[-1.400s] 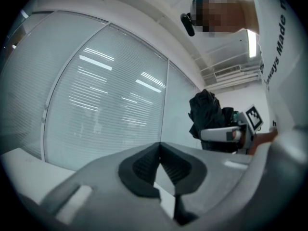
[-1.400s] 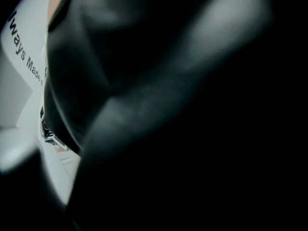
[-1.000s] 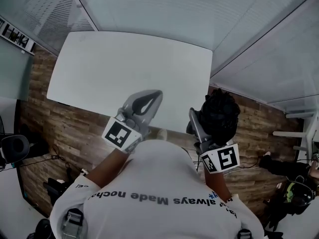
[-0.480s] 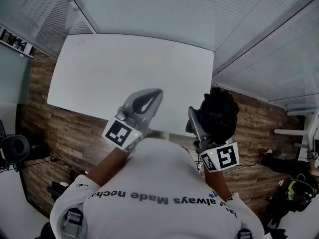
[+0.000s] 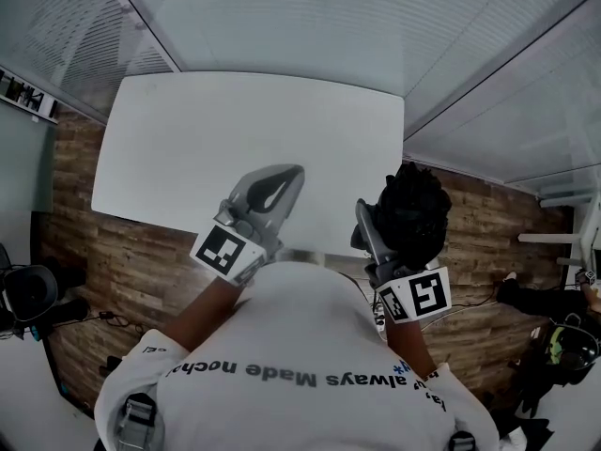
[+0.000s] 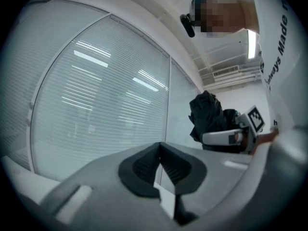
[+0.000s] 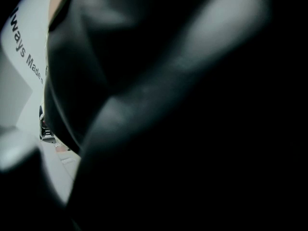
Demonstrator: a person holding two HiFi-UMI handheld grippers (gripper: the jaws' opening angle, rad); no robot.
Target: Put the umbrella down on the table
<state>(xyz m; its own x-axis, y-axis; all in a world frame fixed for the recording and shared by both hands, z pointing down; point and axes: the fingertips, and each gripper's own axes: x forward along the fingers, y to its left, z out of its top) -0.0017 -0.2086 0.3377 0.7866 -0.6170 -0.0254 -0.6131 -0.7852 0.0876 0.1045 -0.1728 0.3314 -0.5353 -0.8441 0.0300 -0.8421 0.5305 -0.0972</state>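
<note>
A bunched black folded umbrella [image 5: 413, 216] hangs over the wooden floor just off the right front corner of the white table [image 5: 235, 130]. My right gripper [image 5: 374, 238] is shut on it, grey jaws pressed against the fabric. In the right gripper view the umbrella [image 7: 168, 105] fills nearly the whole picture and hides the jaws. My left gripper [image 5: 280, 184] is held over the table's front edge, shut, with nothing in it. In the left gripper view its dark pads [image 6: 144, 167] meet at the tips, and the umbrella [image 6: 207, 114] and right gripper [image 6: 226, 137] show at the right.
Glass walls with blinds [image 5: 282, 17] run close behind the table and along its right side. A black office chair [image 5: 28, 291] stands at the left on the wooden floor [image 5: 122, 261]. Another person [image 5: 563, 341] sits low at the far right.
Both grippers and the umbrella have drifted slightly forward toward the table, which sits a little nearer in the head view. Neither gripper's jaws have changed.
</note>
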